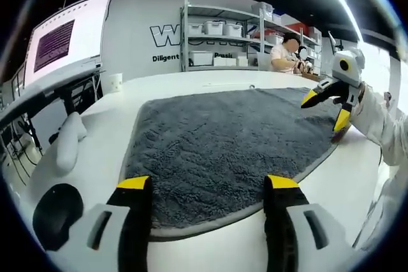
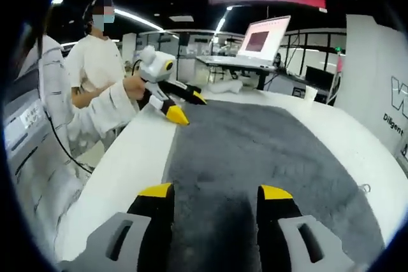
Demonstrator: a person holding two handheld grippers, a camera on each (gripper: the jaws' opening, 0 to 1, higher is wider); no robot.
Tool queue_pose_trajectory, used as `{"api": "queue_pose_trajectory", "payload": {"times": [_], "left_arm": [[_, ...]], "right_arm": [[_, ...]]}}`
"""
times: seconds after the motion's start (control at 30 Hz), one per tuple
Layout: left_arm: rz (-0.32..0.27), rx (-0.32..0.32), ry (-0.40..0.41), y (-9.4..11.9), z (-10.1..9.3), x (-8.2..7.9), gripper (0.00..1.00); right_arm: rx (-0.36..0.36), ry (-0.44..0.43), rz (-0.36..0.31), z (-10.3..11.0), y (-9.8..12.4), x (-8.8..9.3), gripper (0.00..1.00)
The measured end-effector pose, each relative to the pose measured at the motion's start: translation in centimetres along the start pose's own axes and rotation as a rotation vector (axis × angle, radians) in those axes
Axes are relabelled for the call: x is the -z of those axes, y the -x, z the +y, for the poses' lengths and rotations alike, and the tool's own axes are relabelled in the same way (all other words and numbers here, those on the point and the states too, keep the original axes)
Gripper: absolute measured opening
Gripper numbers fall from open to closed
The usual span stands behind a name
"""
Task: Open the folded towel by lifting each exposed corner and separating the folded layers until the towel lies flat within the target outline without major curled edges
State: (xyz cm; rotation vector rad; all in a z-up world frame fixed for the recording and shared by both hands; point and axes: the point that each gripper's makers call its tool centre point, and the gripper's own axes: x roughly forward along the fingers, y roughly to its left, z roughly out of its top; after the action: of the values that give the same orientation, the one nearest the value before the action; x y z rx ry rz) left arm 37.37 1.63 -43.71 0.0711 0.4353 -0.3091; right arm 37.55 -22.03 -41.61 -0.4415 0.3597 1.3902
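Left gripper view, nearest first: left gripper [image 1: 208,186] hangs over the near edge of the towel [image 1: 233,138], its yellow-tipped jaws spread wide with nothing between them. The towel is dark grey and shaggy, lying spread out on the white table [image 1: 185,84]; its near edge shows a slight lip along the border. Whether a target outline runs beneath it I cannot tell; the table reads plain white around it.

To the side of the towel, a black rounded object [image 1: 56,213] sits close by, with a white rounded object [image 1: 67,141] just past it. Farther along the table, a white cup [image 1: 114,83].

At the towel's far corner, the right gripper [image 1: 326,111] comes in, held by a person's white sleeve [image 1: 382,125]; jaws parted, one tip down at the towel's edge, contact uncertain at this range.

Right gripper view: right gripper [image 2: 217,190] over the towel [image 2: 255,164], jaws apart, gripping nothing. Across the cloth the left gripper [image 2: 183,107] shows with its jaws apart, tips just above the towel's corner.

Background: metal shelving [image 1: 220,33] with white bins, a wall screen [image 1: 64,39], an open laptop [image 2: 258,44] on a farther desk, a seated person [image 1: 287,55].
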Motion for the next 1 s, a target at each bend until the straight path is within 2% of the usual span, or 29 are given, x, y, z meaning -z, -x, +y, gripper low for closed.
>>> {"api": "queue_pose_trajectory", "payload": {"times": [0.17, 0.4, 0.53, 0.8, 1.0], "left_arm": [[0.0, -0.001, 0.001, 0.0, 0.1, 0.0, 0.7], [-0.003, -0.004, 0.004, 0.0, 0.1, 0.0, 0.7], [-0.002, -0.004, 0.004, 0.0, 0.1, 0.0, 0.7], [0.003, -0.004, 0.003, 0.0, 0.0, 0.0, 0.7], [0.007, -0.005, 0.003, 0.0, -0.1, 0.0, 0.7]], "right_arm": [[0.023, -0.014, 0.056, -1.1, 2.1, 2.6, 0.44], [0.028, -0.053, 0.079, -1.6, 2.5, 4.5, 0.4], [0.01, -0.065, 0.065, -1.3, 2.4, 4.4, 0.37], [-0.009, -0.077, 0.049, -1.0, 2.5, 4.4, 0.43], [-0.016, -0.081, 0.041, -0.6, 2.6, 4.4, 0.43]]}}
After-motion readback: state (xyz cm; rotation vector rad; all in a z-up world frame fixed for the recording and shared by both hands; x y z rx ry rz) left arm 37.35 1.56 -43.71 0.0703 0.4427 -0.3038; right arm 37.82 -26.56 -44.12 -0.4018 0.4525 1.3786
